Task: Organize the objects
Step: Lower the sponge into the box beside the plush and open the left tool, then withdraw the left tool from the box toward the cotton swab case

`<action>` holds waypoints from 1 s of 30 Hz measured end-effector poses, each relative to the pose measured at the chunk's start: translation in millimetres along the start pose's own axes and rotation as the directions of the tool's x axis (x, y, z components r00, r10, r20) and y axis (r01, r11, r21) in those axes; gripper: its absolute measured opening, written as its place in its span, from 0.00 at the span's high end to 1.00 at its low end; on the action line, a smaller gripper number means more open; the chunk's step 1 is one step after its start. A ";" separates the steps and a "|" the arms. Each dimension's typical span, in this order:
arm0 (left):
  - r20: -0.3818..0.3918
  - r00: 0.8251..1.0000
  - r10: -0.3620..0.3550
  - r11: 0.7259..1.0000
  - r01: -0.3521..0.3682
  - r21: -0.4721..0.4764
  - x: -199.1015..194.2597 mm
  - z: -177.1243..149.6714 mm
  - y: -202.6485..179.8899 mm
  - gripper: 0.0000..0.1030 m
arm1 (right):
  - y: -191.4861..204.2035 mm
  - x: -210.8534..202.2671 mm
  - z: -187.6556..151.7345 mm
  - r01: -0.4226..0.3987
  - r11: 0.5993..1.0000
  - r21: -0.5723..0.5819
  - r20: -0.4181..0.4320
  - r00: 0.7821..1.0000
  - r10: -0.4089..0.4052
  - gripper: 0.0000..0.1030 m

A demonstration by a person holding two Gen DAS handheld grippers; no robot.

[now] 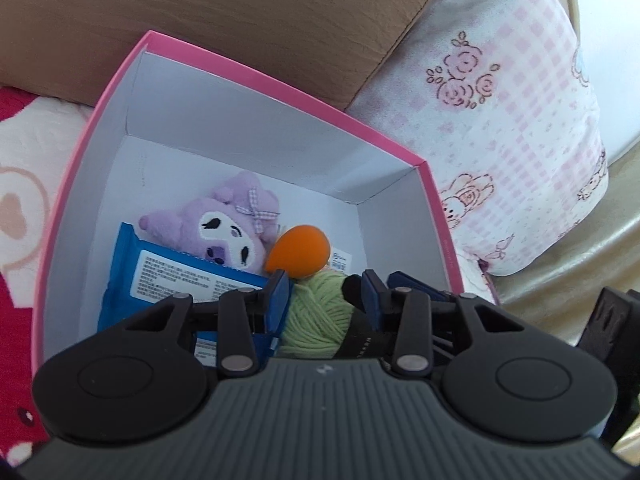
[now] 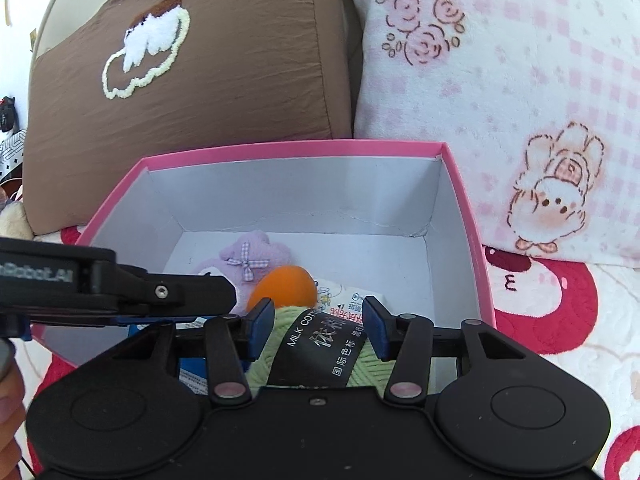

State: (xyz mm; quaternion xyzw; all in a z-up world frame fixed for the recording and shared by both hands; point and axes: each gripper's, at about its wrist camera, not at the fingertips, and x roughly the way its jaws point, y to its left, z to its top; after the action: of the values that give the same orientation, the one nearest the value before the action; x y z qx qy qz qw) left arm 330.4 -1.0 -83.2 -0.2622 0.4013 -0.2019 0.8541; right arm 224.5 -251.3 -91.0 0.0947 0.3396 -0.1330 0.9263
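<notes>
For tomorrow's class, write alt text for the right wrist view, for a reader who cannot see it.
The right gripper straddles a green yarn ball low inside a pink box, beside an orange ball and a purple plush toy. The left gripper reaches in from the left; two cushions stand behind.

One pink box [image 2: 468, 216] stood in view. Inside it lay one purple plush toy [image 1: 224, 232], one orange ball [image 1: 298, 254], one green yarn skein [image 1: 316, 320], one blue packet [image 1: 160, 276] at the skein's nine o'clock, and one small white sachet [image 2: 352, 300] at its one o'clock. Behind the box leaned two cushions: one brown [image 2: 240, 60], one pink-checked [image 2: 520, 80]. Two grippers showed.
</notes>
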 end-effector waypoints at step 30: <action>-0.061 0.967 0.246 0.939 -0.222 0.264 -121.5 0.8 -100.9 0.43 | 28.0 -140.2 21.4 -0.007 0.992 -0.128 -0.054 0.999 0.000 0.41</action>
State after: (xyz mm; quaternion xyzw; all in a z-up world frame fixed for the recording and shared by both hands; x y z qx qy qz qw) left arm 245.0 -12.1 49.2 -0.0910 0.4399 -0.1605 0.8789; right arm 143.2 -204.9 19.2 0.0391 0.3722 -0.1067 0.9212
